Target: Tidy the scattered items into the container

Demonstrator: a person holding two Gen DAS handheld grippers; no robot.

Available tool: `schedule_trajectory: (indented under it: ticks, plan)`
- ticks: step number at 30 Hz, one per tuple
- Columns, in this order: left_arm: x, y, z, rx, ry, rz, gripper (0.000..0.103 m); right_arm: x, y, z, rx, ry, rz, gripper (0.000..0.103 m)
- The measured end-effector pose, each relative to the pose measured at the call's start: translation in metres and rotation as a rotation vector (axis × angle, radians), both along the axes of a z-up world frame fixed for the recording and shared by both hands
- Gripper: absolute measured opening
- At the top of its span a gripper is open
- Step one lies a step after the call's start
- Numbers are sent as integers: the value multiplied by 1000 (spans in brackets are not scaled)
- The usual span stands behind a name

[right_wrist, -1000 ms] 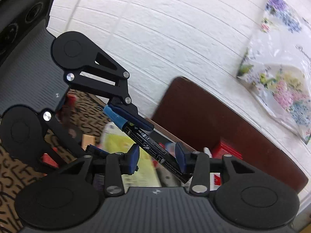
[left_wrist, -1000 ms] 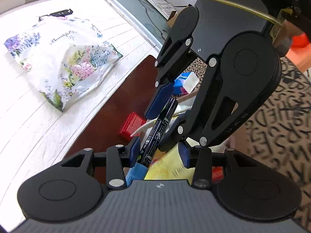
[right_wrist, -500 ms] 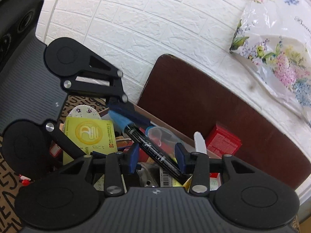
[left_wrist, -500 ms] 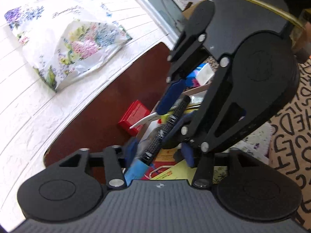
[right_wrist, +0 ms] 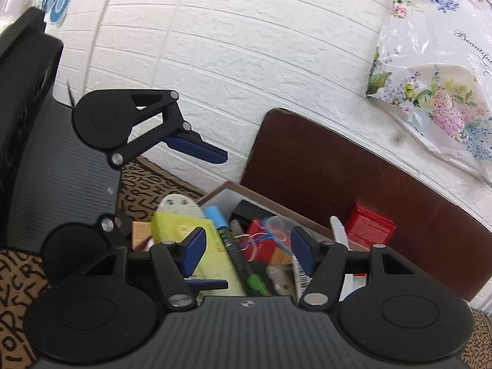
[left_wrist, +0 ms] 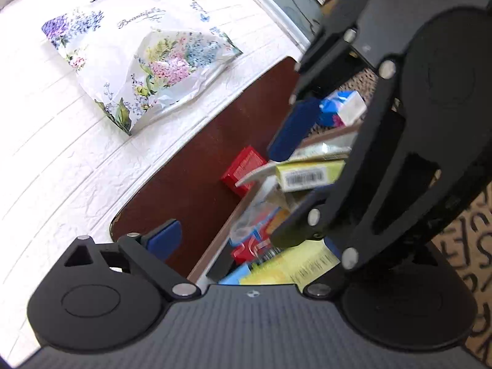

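Observation:
The black marker with a blue cap (right_wrist: 231, 242) lies in the open container (right_wrist: 221, 191) among several items, on a yellow-green box (right_wrist: 196, 240). My right gripper (right_wrist: 247, 251) is open and empty just above the marker. My left gripper (left_wrist: 255, 240) is open and empty; its fingers (right_wrist: 196, 150) also show in the right wrist view, spread wide over the container's left side. In the left wrist view the right gripper's fingers (left_wrist: 295, 129) hang over the container (left_wrist: 215, 252), and the marker is hidden.
A dark brown board (right_wrist: 353, 178) stands behind the container, with a red box (right_wrist: 369, 230) against it. A floral plastic bag (left_wrist: 144, 58) lies on the white brick-pattern surface (right_wrist: 246, 61). A letter-print mat (right_wrist: 144, 187) lies under the container.
Both grippers held the marker over the container half a second ago. Both have opened and the marker has dropped into the container.

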State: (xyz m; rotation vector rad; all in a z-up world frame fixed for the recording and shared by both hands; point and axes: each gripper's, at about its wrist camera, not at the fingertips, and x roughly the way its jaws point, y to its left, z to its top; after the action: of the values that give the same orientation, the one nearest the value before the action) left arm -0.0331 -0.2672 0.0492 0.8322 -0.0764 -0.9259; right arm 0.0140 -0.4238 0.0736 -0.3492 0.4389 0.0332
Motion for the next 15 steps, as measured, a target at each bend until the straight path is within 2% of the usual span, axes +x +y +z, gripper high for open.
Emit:
schedule_trajectory:
  ticks: [5, 6, 8, 10, 12, 15]
  plan:
    - [-8, 11, -12, -71, -18, 17, 102, -9, -4, -13, 59, 22, -18, 64]
    - [-9, 7, -12, -80, -30, 18, 103, -10, -9, -16, 79, 24, -32, 65]
    - [-9, 1, -17, -88, -66, 11, 103, -10, -18, -22, 98, 7, -55, 74]
    - [-1, -12, -17, -91, -78, 6, 103, -7, -26, -24, 98, 1, -74, 74]
    - [8, -20, -16, -98, -56, 2, 103, -1, -34, -27, 104, 0, -96, 75]
    - [26, -36, -14, -87, 6, -11, 103, 9, -52, -33, 145, 6, -141, 85]
